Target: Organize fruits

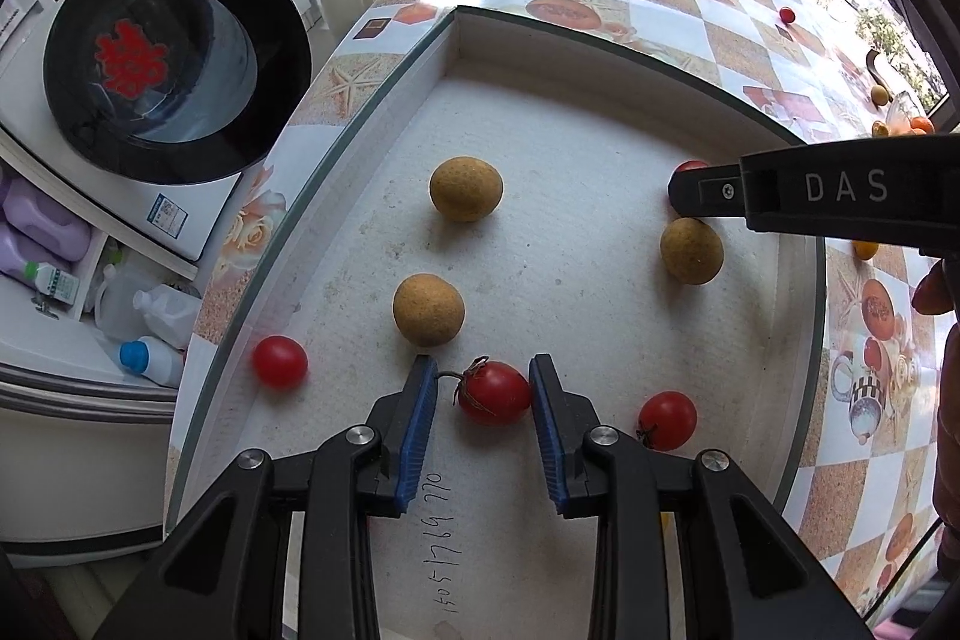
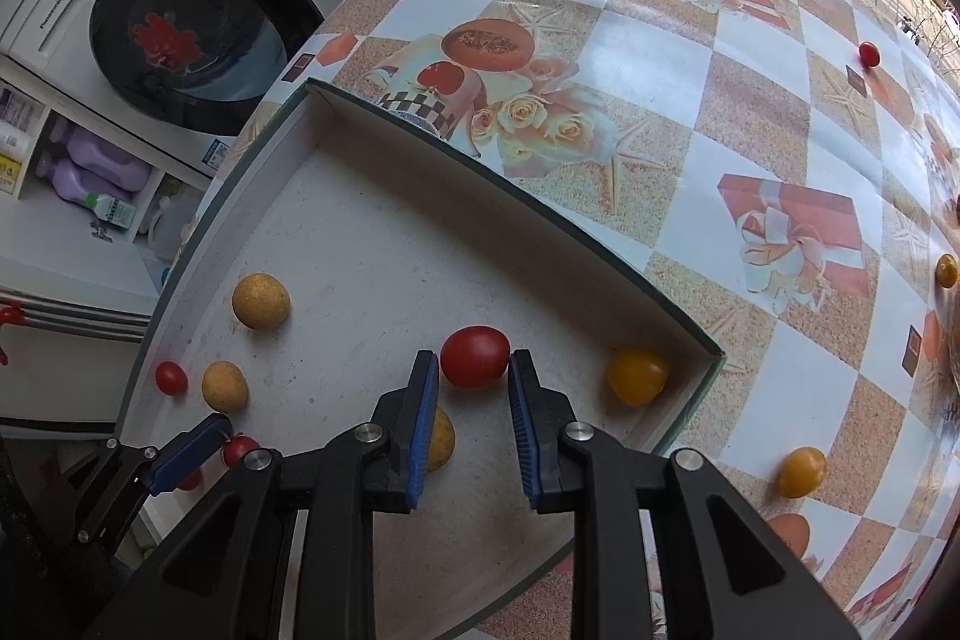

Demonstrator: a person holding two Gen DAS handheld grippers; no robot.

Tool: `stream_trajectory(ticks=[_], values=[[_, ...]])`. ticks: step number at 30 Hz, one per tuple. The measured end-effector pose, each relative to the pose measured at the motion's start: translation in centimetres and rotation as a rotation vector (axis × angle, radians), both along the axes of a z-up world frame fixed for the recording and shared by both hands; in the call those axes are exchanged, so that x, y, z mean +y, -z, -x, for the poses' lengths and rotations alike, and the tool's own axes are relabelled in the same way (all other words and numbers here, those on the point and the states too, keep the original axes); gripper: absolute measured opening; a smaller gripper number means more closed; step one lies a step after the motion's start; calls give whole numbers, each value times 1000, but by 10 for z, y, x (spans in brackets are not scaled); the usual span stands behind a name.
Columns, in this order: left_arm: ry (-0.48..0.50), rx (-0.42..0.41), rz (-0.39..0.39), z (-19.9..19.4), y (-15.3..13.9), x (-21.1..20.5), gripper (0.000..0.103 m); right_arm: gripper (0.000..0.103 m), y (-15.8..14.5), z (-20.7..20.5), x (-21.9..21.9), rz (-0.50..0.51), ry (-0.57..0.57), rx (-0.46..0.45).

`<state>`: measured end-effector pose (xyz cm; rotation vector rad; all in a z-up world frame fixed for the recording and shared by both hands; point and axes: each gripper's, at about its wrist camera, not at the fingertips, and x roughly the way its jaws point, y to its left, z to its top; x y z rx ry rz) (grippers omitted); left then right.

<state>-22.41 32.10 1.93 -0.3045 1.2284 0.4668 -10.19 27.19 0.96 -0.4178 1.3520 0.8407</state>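
A: What is the left gripper doing?
B: It is hanging low in its frame, fingers standing narrowly apart around a stemmed tomato lying in the tray; only the right pad is touching it.
A: And the right gripper?
B: Also parted narrowly, sitting astride a red tomato at lower centre without pinching it. A yellow tomato is sitting in the tray's right corner.

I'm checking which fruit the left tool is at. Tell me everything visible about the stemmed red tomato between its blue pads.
The red tomato is small, round, glossy and smooth, with a dried brownish stem and calyx pointing left. It lies on the white tray floor between the left tool's blue pads, against the right pad, with a gap to the left one.
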Motion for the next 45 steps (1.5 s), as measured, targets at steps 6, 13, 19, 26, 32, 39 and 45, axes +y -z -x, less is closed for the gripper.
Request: stream_trajectory(ticks=[6,13,19,26,32,39,45], values=[[19,-57,-29,5,-14,-7,81,45,-11,8,-5,-17,-19,-11],[11,-41,-14,8,-21,-10,81,69,-31,20,-12,-37,-36,-31],[36,-18,-14,18,-27,-22,81,84,-42,29,-25,-10,-42,-35],[16,29,-30,32,-38,-31,103,100,-58,37,-45,24,-32,-43],[-56,69,-48,40,-58,-33,103,103,-73,49,-61,58,-61,-55],[-81,78,-50,40,-81,-43,103,103,-94,55,-82,70,-82,-45],[-111,148,-31,48,-94,-56,103,103,-114,58,-99,64,-105,-35]])
